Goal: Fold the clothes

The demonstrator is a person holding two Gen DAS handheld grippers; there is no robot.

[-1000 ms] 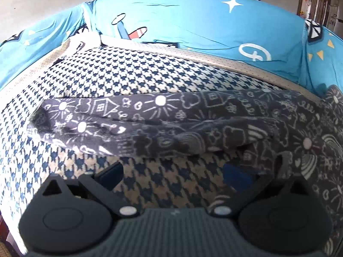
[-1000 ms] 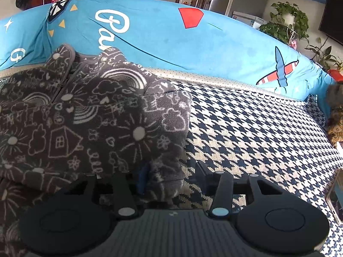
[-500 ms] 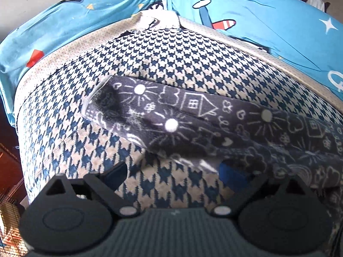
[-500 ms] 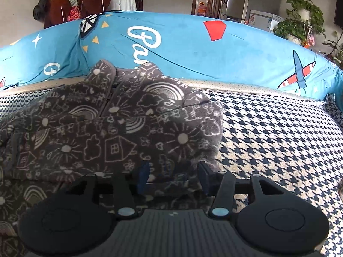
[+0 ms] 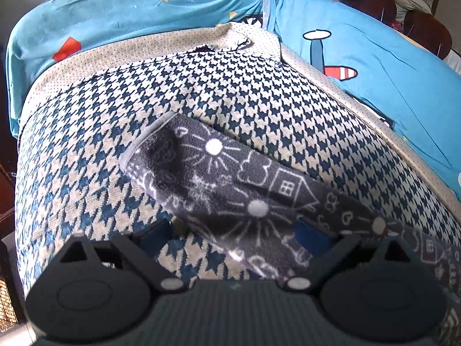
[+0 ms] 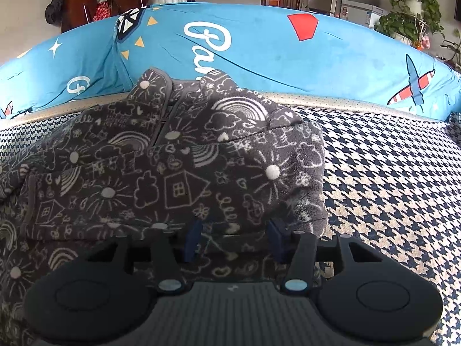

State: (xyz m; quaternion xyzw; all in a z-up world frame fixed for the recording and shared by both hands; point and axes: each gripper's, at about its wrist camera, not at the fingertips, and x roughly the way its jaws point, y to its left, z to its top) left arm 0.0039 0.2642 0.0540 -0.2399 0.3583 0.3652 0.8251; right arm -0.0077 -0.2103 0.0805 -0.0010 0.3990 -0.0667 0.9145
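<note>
Partly folded, the grey fleece top [image 6: 178,173] lies on the checked sofa seat [image 6: 389,173], one sleeve [image 5: 230,184] still stretched out, both grippers' jaws open and empty.

Dark grey white-doodled garment [image 6: 178,178], navy-and-beige houndstooth seat cover [image 5: 230,86], bright blue printed backrest cover [image 6: 259,52].

Dark grey fleece garment [image 6: 178,173] w/ white doodle print (suns, houses, rainbows, clouds) lay on the houndstooth seat, partly folded, bunched in thick layers. Its collar stood up at 12 o'clock in right wrist view, against the blue backrest. One sleeve [image 5: 219,173] stretched flat toward 10 o'clock in left wrist view, pale cuff at its end.
</note>
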